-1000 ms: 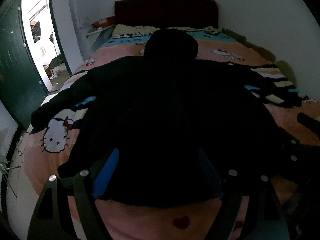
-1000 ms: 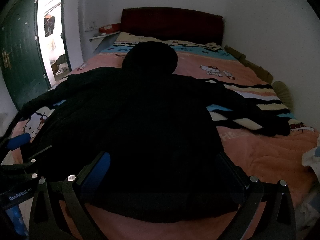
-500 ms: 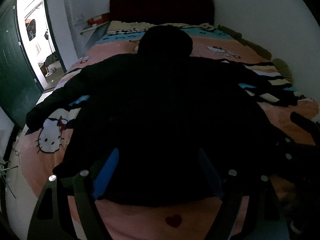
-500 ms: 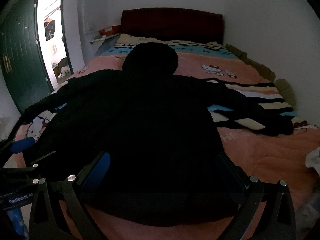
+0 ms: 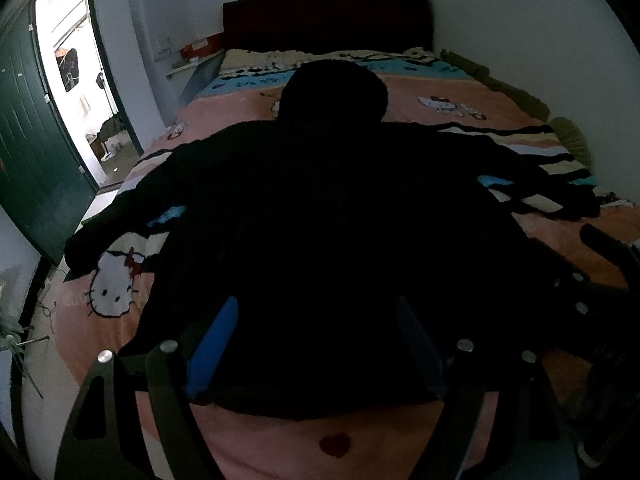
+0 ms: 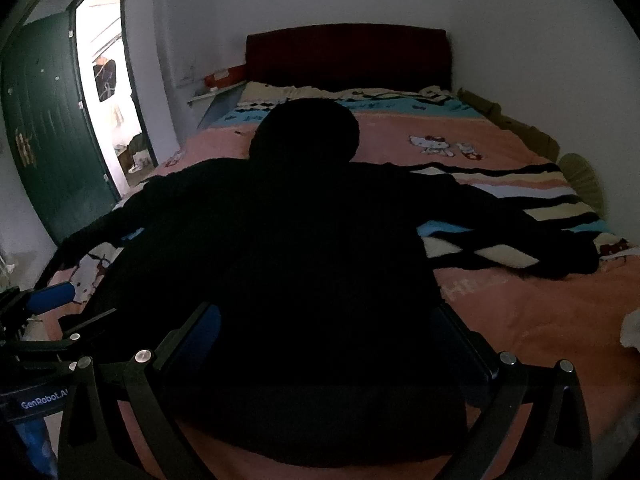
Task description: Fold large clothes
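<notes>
A large black hooded garment [image 5: 328, 220] lies spread flat on the bed, hood toward the headboard and both sleeves out to the sides; it also fills the right wrist view [image 6: 304, 264]. My left gripper [image 5: 316, 320] is open and empty over the garment's bottom hem, left of centre. My right gripper [image 6: 328, 328] is open and empty over the hem further right. Each gripper shows at the edge of the other's view: the right one [image 5: 600, 280] and the left one [image 6: 44, 300].
The bed has a pink cartoon-cat blanket [image 5: 116, 288] and a dark red headboard [image 6: 348, 52]. A striped blanket [image 6: 540, 208] lies under the right sleeve. A white wall runs along the right. A green door [image 5: 36, 152] stands open at left.
Both grippers have stayed open over the hem. The views have shifted slightly, with the garment lying as before.
</notes>
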Motion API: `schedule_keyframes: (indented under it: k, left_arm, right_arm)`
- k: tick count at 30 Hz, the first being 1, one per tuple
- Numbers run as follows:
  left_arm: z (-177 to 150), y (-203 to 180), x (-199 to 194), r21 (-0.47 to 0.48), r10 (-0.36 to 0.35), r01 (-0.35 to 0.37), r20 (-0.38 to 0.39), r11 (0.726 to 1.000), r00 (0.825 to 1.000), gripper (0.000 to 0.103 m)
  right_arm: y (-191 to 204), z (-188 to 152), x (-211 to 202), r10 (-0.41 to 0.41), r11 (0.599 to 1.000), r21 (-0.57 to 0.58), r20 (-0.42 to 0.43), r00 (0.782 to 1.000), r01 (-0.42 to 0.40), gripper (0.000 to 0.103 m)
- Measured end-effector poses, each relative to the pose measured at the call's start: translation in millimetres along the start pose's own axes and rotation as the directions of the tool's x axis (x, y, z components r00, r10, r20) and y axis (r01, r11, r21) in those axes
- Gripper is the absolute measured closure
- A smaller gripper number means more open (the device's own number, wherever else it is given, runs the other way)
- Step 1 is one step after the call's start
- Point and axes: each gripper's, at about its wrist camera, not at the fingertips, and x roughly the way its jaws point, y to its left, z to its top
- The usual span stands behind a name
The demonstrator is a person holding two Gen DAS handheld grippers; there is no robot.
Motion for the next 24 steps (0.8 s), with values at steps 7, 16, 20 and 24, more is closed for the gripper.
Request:
schedule_keyframes:
  k: [7, 16, 20, 24]
  left_arm:
    - [11.8, 6.5, 3.4, -0.052, 0.002, -0.002, 0.004, 0.999, 1.0, 0.022]
    - [22.2, 14.7, 23.2, -0.082, -0.009, 0.007, -0.022, 0.997, 1.0, 0.022]
    - [22.8, 18.1, 31.4, -0.079, -0.001, -0.001, -0.03, 0.997, 1.0, 0.022]
    - [24.2, 27.3, 44.0, -0.1, 0.008, -0.013, -0.054, 0.995, 0.999, 0.022]
  right_arm:
    - [-21.5, 10.5, 5.6, -0.011, 1.0, 0.018, -0.006, 1.0, 0.011, 0.0]
    - [-105.9, 31.9, 34.2, -0.173, 0.969, 0.176, -0.018, 0.985, 0.174, 0.0]
    - [-172.4, 51.9, 51.3, -0.326, 0.904, 0.283, -0.025, 0.945, 0.32, 0.0]
    - [-246.5, 64.6, 74.6, -0.471, 0.807, 0.363, -0.082, 0.878, 0.466, 0.0]
